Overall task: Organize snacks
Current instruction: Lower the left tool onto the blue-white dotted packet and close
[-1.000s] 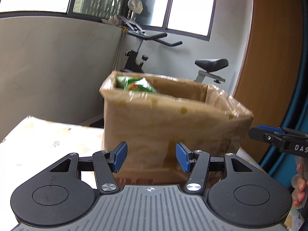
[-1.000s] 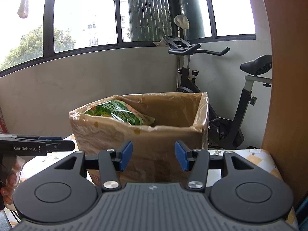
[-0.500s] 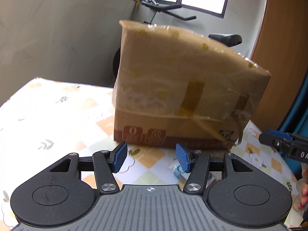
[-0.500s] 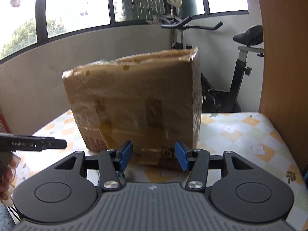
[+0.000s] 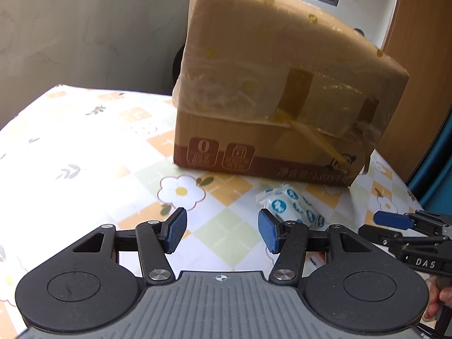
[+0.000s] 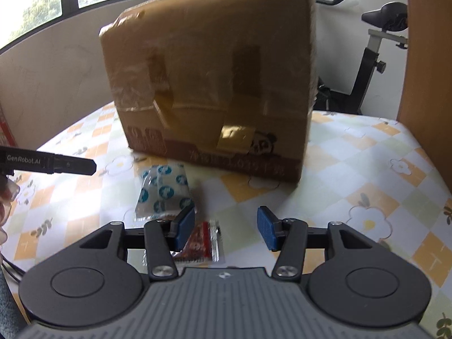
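A tall taped cardboard box [image 5: 276, 90] [image 6: 214, 84] stands on the flowered tablecloth [image 5: 99, 155]; its inside is hidden from here. In front of it lies a white snack packet with blue round prints [image 5: 293, 206] [image 6: 163, 195]. A small red packet [image 6: 202, 243] lies nearer, just under my right gripper's left finger. My left gripper [image 5: 221, 230] hangs open above the cloth, the white packet off its right finger. My right gripper [image 6: 224, 227] is open too, nothing between its blue pads.
An exercise bike [image 6: 375, 56] stands behind the table on the right, beside a wooden panel [image 6: 426, 56]. A grey wall [image 5: 84, 28] runs behind the box. A person's fingers [image 5: 440, 302] show at the edge. The tablecloth [image 6: 367, 183] extends right of the box.
Both grippers have sunk and tipped downward. The box's open top and the green bag in it have gone out of sight, and the packets on the cloth have come into view.
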`<state>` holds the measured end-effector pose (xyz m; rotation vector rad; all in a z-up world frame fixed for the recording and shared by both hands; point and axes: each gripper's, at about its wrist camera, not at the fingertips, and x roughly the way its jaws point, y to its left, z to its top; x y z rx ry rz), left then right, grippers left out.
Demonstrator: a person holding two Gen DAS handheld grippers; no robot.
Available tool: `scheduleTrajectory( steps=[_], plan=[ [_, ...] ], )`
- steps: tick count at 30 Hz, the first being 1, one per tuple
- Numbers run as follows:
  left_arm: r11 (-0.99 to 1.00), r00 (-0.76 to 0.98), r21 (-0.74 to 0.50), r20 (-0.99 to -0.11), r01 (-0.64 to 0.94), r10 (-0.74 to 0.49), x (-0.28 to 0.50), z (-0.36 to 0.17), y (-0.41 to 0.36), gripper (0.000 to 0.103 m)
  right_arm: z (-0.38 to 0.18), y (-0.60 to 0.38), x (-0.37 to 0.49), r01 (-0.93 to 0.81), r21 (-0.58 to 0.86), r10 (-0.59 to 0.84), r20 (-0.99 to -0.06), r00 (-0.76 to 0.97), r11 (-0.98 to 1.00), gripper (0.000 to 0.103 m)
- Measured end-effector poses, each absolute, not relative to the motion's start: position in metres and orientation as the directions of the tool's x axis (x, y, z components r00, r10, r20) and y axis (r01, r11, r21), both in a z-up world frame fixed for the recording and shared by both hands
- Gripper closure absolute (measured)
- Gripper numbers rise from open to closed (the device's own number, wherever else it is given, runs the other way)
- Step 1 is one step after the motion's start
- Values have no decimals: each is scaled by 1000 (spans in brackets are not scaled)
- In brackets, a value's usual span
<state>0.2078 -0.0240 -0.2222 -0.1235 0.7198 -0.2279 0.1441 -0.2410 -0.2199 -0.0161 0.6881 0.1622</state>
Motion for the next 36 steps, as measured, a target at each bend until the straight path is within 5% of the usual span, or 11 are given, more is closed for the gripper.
scheduleTrajectory(
  steps=[14,21,29,36],
  plan=[
    [966,709,-200,-657,166,-258,209,-231,-26,45,-233,-223,144,-228,-13,157,-688,709,974,49],
    [962,705,-214,-656,167,-268,210,-232,-27,45,-236,-221,134,-305,-159,98,-727,680,939,43],
    [962,702,-217,-659,167,-270,209,-233,-24,45,-238,-207,163,-383,-194,123,-738,663,903,30],
    [964,702,-218,-663,153,-261,208,-233,-23,45,-240,-200,196,-487,-140,210,-775,595,862,28]
  ],
)
